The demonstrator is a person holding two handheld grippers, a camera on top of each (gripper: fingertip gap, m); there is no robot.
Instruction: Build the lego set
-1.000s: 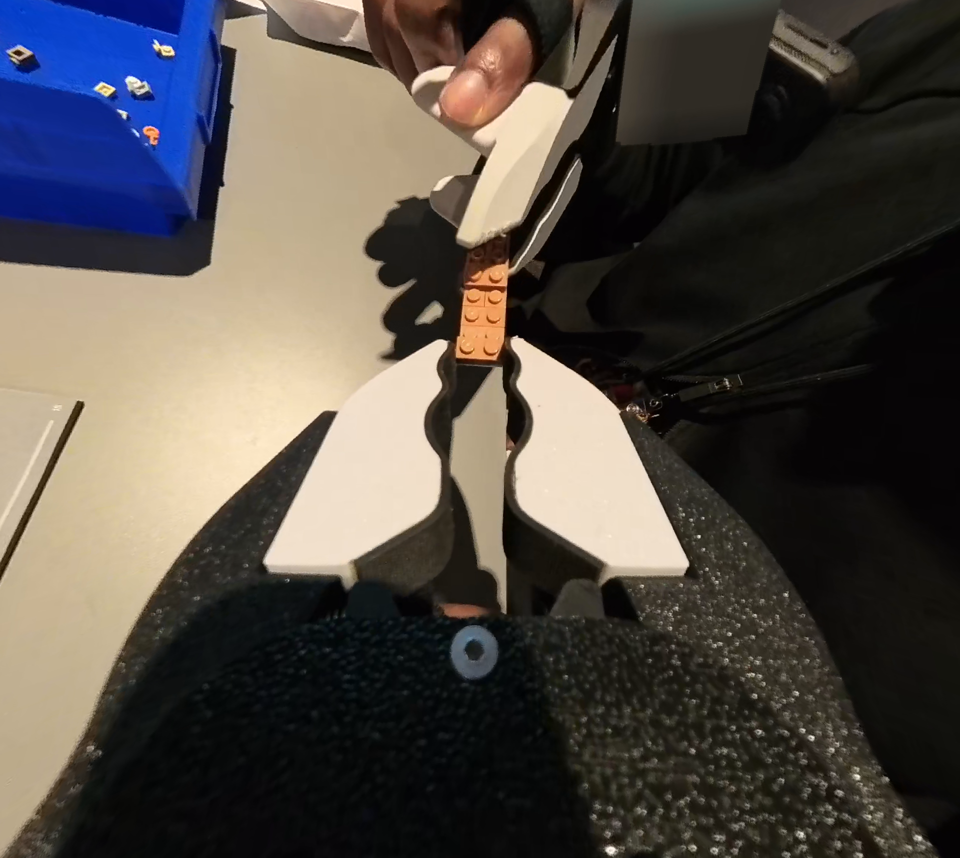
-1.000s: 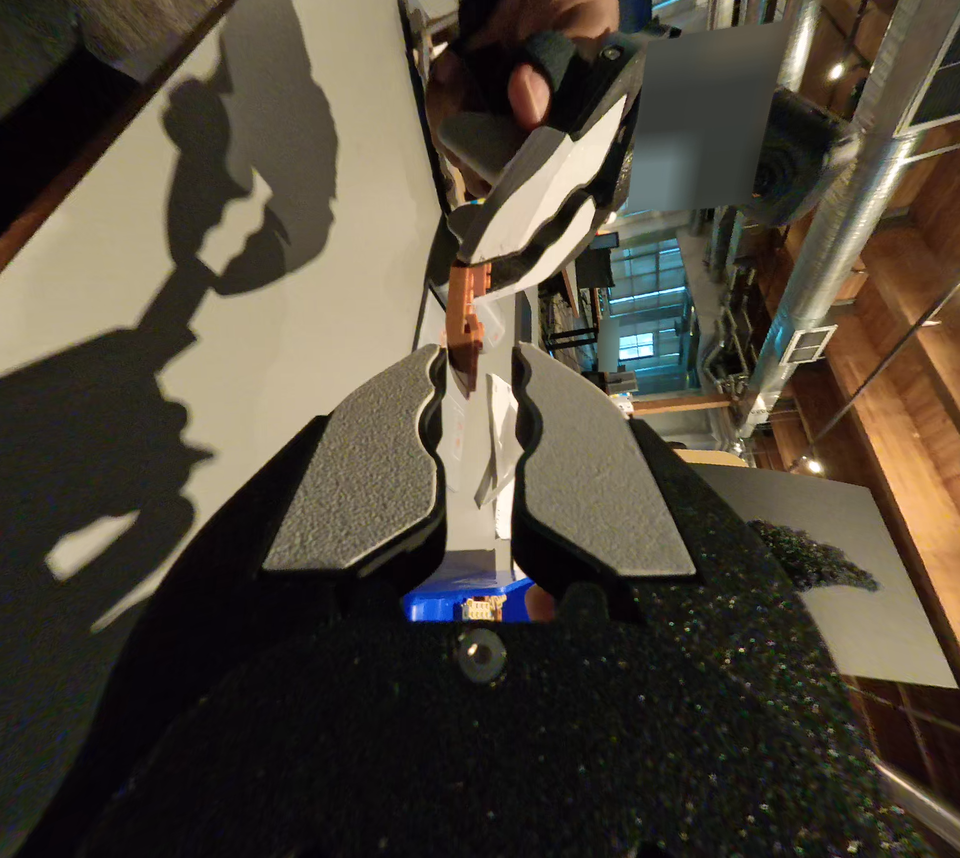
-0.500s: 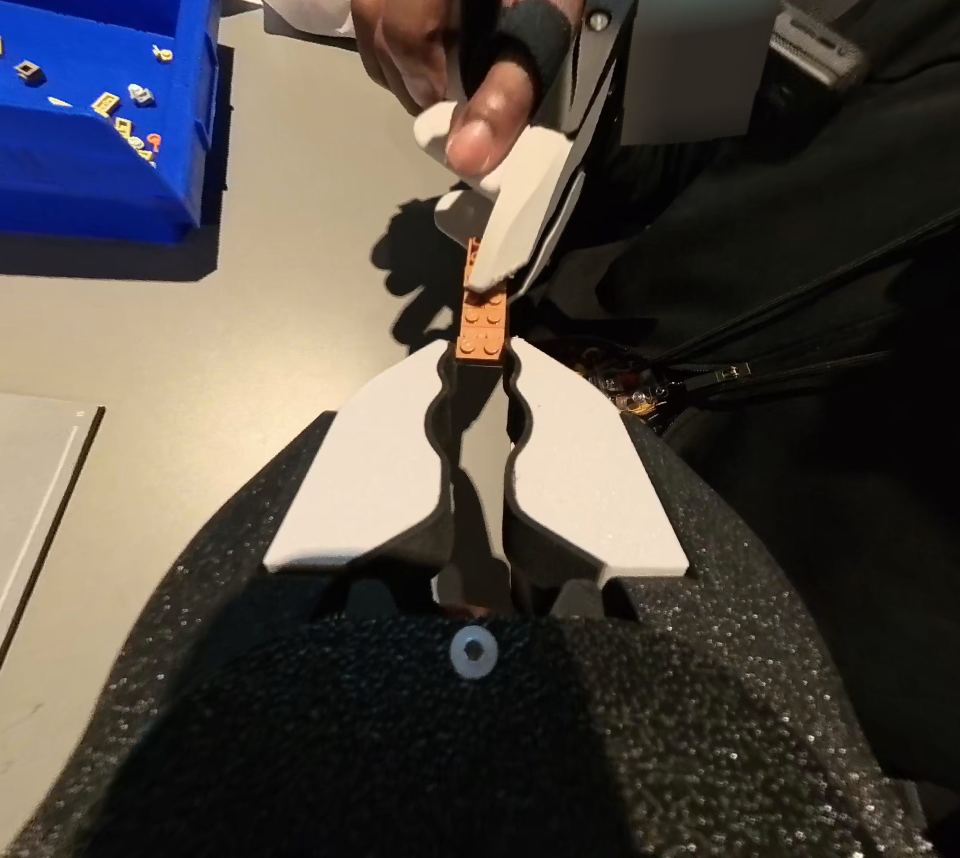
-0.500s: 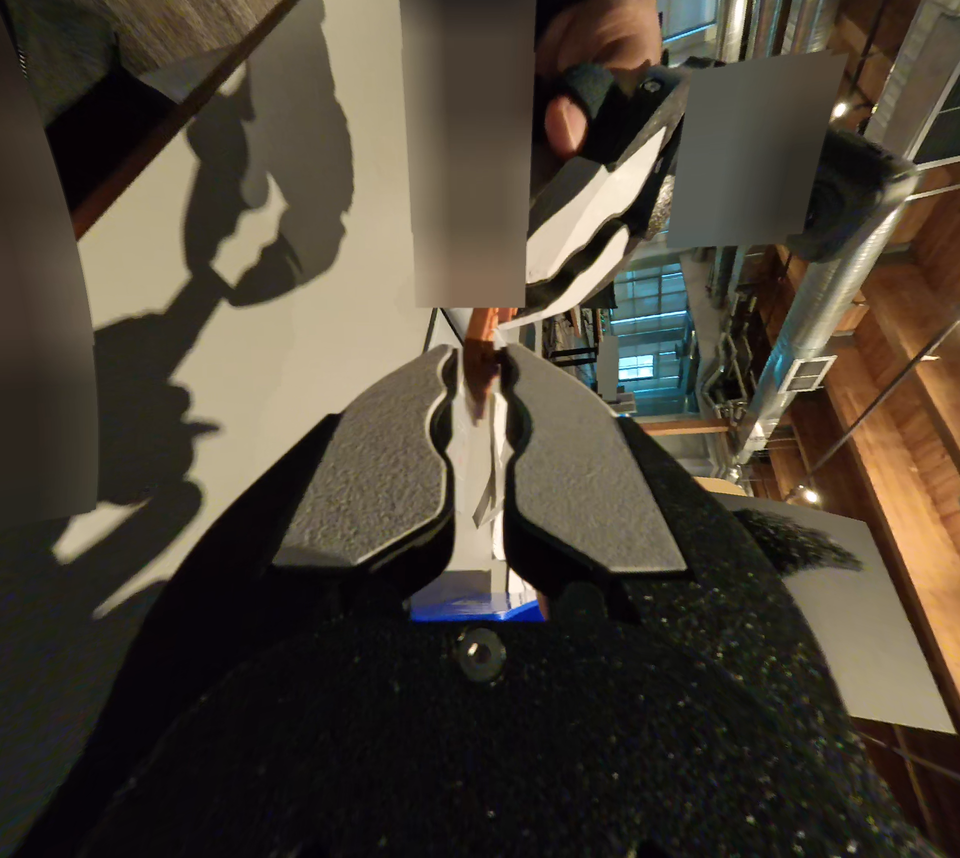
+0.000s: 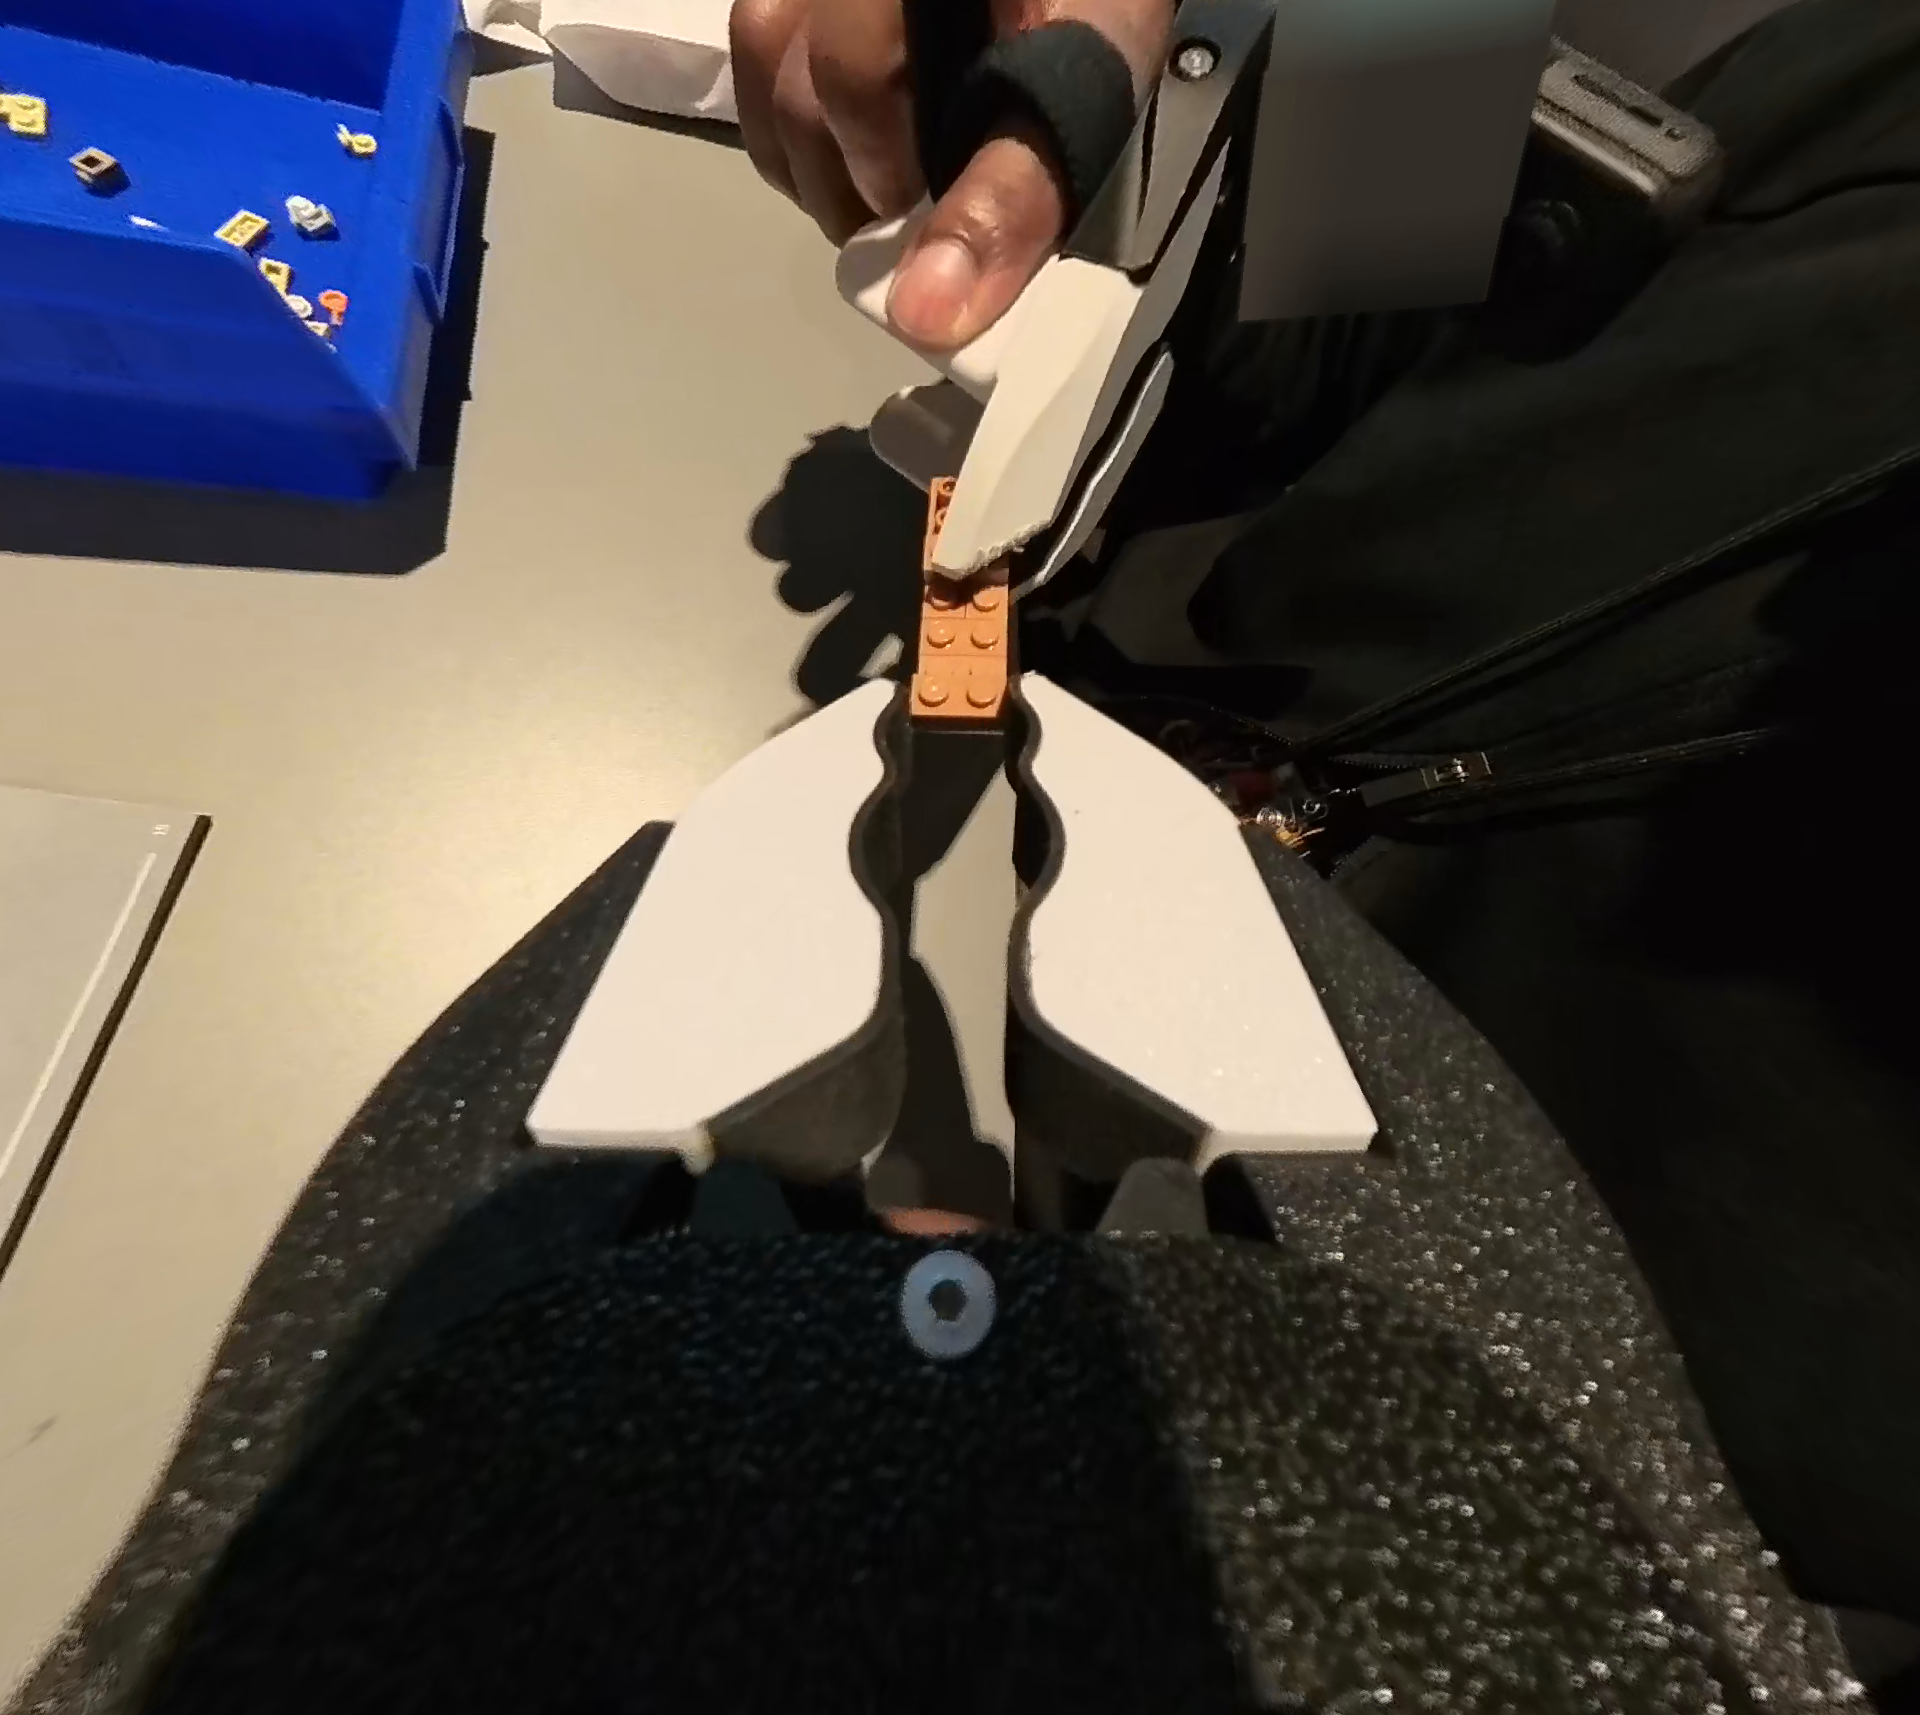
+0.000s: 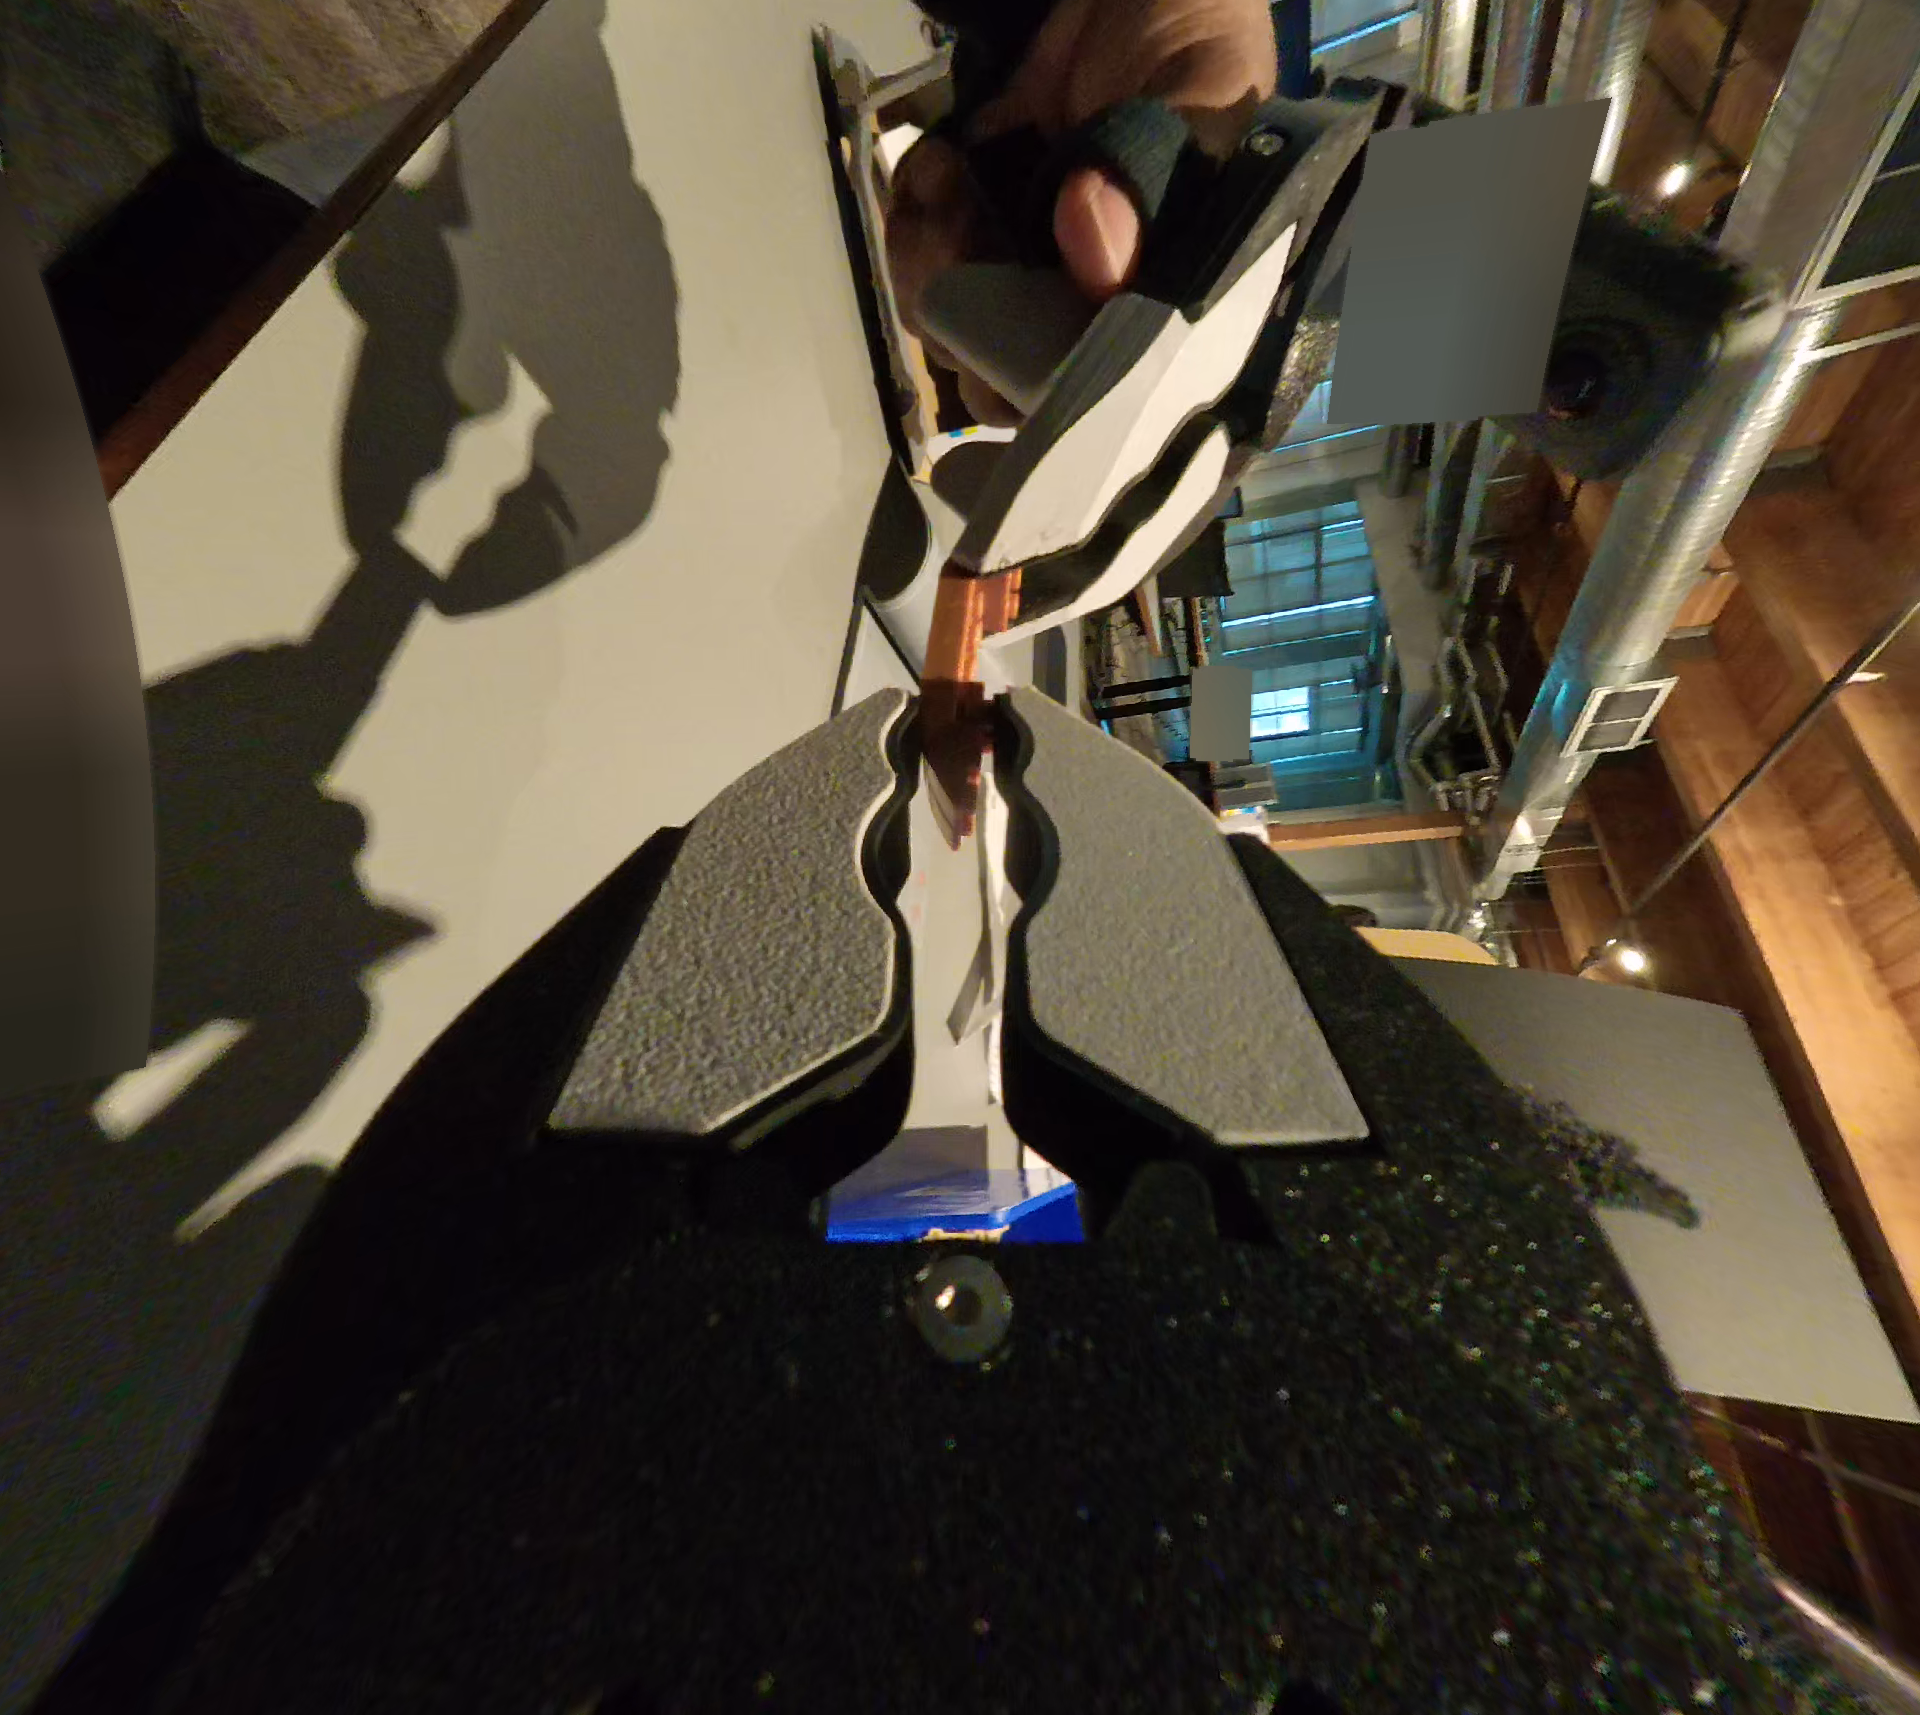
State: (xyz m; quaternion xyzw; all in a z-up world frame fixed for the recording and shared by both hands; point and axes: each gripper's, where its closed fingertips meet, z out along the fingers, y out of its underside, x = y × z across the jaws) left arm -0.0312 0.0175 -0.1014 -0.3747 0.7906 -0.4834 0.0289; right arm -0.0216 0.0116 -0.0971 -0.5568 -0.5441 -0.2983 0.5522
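Only the left wrist view shows the blue parts bin (image 5: 312,231) on the counter (image 5: 468,730). Left claw (image 5: 958,701) and right claw (image 6: 951,704) both grip the orange lego plate strip (image 5: 964,642) above the counter's near edge.

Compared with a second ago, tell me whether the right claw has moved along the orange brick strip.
Yes. The right claw has slid along the orange brick strip toward the left claw, covering more studs.

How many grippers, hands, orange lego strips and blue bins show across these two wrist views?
two-finger grippers: 2 (left gripper, right gripper)
hands: 2 (right hand, left hand)
orange studded lego strip: 1
blue plastic parts bin: 1
total: 6
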